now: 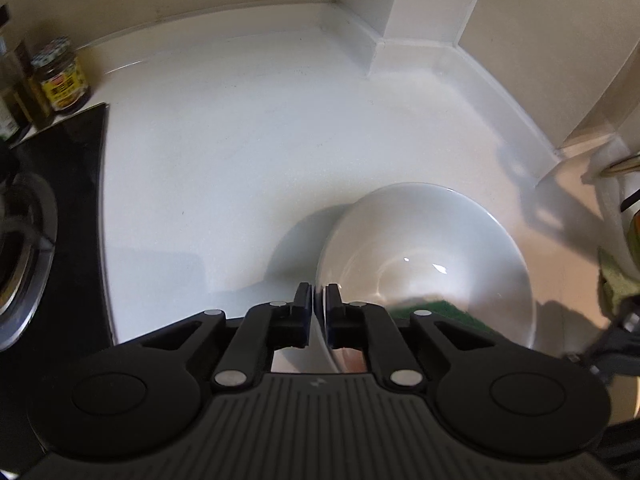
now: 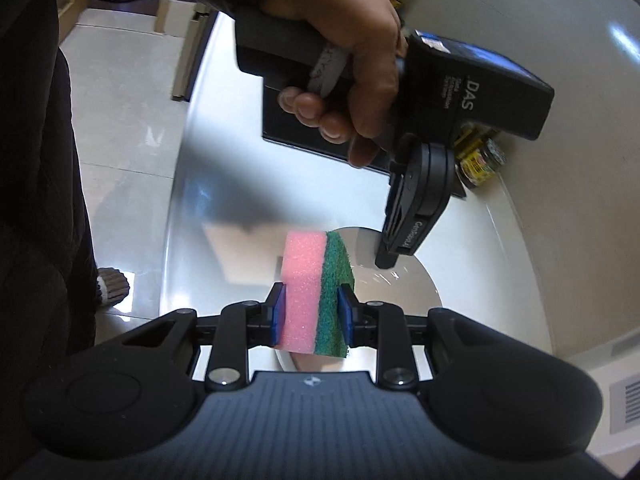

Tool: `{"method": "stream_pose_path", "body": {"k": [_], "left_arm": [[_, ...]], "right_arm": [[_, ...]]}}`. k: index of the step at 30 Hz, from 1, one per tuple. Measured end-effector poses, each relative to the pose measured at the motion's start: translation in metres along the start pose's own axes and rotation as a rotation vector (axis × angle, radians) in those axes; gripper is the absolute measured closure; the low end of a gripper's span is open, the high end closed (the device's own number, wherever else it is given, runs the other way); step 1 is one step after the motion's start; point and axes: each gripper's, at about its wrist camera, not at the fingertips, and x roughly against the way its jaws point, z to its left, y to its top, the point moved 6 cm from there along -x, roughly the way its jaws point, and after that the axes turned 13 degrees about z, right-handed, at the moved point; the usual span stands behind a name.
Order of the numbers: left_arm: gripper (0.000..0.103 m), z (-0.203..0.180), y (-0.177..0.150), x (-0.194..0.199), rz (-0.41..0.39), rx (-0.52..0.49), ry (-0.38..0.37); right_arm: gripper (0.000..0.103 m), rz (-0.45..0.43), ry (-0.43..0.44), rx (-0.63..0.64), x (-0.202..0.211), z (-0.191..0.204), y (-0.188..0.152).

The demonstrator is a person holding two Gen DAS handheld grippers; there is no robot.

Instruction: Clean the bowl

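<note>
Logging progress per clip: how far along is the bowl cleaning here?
Setup looks done: left gripper is shut on the white bowl rim, right gripper is shut on the pink-green sponge. In hand: sponge poised at the bowl. Left: the wiping itself; the bowl shows no suds or visible dirt.

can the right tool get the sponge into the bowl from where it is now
Probably yes. The right tool grips the sponge just over the bowl; the left tool pinches only the rim, so the inside looks open.
</note>
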Motion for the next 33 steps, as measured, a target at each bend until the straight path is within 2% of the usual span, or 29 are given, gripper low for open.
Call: {"method": "stream_pose_path", "body": {"k": [5, 10, 14, 17, 20, 22, 25, 27, 30, 33], "left_arm": [[0.089, -0.002, -0.018, -0.001, -0.01, 0.015, -0.023], [0.09, -0.004, -0.005, -0.006, 0.003, -0.143, -0.012], [0.092, -0.001, 0.016, -0.01, 0.026, -0.197, -0.017], [0.092, -0.003, 0.021, -0.011, 0.019, -0.161, -0.012], [0.091, 0.0, 0.007, -0.004, -0.011, -0.073, -0.015], [0.085, 0.001, -0.009, 0.001, -0.029, -0.037, -0.025], [0.084, 0.001, -0.025, 0.0, -0.035, -0.003, -0.031], [0.081, 0.0, -0.025, -0.007, -0.02, -0.011, -0.02], [0.088, -0.002, -0.018, -0.012, -0.024, -0.049, 0.001], [0.09, 0.0, -0.007, -0.013, -0.02, -0.094, -0.005]], "right_arm": [[0.08, 0.023, -0.016, -0.019, -0.003, 0.001, 0.006], [0.08, 0.038, -0.016, -0.024, -0.002, 0.001, 0.008], [0.079, 0.064, -0.027, 0.022, 0.003, 0.003, -0.002], [0.079, 0.088, -0.045, 0.046, 0.005, 0.003, -0.007], [0.08, 0.098, -0.056, 0.05, 0.0, 0.004, -0.003], [0.08, 0.101, -0.062, 0.058, -0.001, 0.004, 0.0], [0.08, 0.096, -0.054, 0.049, 0.001, 0.003, 0.003], [0.08, 0.088, -0.051, 0.047, 0.004, 0.005, 0.003], [0.08, 0.082, -0.048, 0.043, 0.013, 0.006, -0.003], [0.08, 0.089, -0.047, 0.052, 0.014, 0.006, -0.008]]}}
